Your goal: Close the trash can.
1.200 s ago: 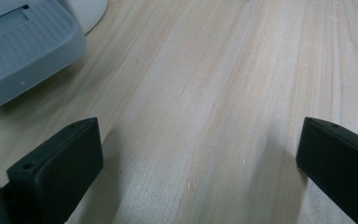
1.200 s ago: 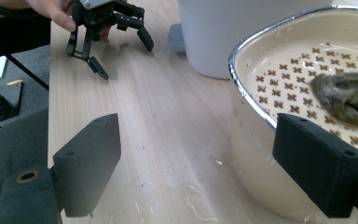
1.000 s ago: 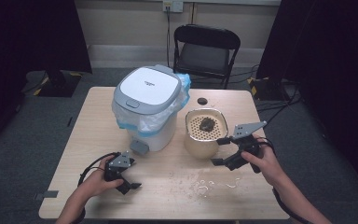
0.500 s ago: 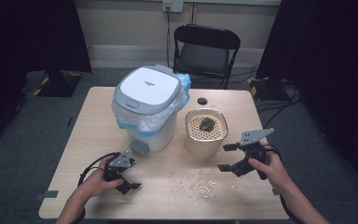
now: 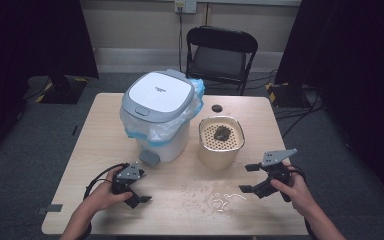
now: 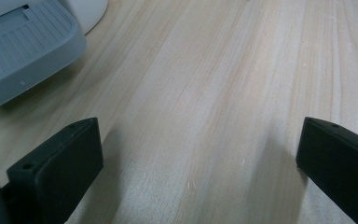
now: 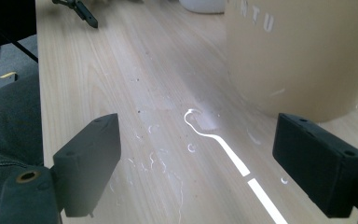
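On the table [image 5: 95,145], front centre: white scraps [image 5: 223,199], at 9 o'clock from the nearer right gripper [image 5: 249,178]; both grippers' jaws spread, empty; left gripper [image 5: 137,195].

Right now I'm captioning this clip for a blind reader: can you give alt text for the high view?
A person holds the open left gripper and open right gripper over a wooden table, near white scraps, a lidded bin and a beige strainer pot.
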The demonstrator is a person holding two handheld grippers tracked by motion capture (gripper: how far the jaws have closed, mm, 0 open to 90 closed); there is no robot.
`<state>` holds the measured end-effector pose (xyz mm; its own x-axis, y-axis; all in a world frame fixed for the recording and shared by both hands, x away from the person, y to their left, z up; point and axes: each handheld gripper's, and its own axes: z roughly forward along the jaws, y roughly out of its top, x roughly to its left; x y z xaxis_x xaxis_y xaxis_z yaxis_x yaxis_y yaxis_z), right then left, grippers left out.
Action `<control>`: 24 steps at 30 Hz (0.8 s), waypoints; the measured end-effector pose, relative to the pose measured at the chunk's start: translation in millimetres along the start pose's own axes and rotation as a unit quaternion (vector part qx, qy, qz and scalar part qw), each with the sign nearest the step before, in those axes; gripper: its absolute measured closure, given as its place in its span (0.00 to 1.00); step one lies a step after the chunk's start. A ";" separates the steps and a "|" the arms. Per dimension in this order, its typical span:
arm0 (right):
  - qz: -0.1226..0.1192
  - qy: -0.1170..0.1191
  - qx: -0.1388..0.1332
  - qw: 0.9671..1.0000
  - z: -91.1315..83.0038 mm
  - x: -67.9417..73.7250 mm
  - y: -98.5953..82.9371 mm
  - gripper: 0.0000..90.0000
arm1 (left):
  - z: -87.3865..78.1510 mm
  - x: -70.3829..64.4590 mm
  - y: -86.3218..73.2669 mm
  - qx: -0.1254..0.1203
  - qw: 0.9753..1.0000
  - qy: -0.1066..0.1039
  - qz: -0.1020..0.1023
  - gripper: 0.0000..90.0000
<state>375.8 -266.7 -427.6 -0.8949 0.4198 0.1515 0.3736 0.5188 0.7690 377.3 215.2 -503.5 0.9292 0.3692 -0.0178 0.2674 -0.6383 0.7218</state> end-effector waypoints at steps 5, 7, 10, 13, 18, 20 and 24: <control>0.005 -0.006 0.002 1.000 0.3 -2.5 -9.9 0.17 | 0.1 0.0 0.0 0.000 1.000 0.000 0.000 0.00; 0.007 -0.007 -0.001 1.000 0.0 -2.8 -13.5 0.17 | 0.1 0.0 0.0 0.000 1.000 0.000 0.000 0.00; 0.010 -0.008 0.001 1.000 -0.1 -3.3 -19.7 0.17 | 0.1 0.0 0.0 0.000 1.000 0.000 0.000 0.00; 0.011 -0.017 0.009 1.000 -0.3 -4.4 -25.9 0.17 | 0.1 0.0 0.0 0.000 1.000 0.000 0.000 0.00; 0.014 -0.021 0.013 1.000 -1.8 -6.2 -35.4 0.17 | 0.1 0.0 0.0 0.000 1.000 0.000 0.000 0.00; 0.014 -0.026 0.017 0.999 -2.4 -6.4 -38.7 0.17 | 0.1 0.0 0.0 0.000 1.000 0.000 0.000 0.00; 0.014 -0.032 0.020 0.999 -3.0 -6.5 -45.5 0.17 | 0.0 0.0 0.0 0.000 1.000 0.000 0.000 0.00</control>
<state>363.9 -295.3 -461.7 -0.8667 0.4811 0.1319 0.4096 0.5354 0.7386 377.3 215.2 -503.5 0.9292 0.3691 -0.0179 0.2674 -0.6379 0.7222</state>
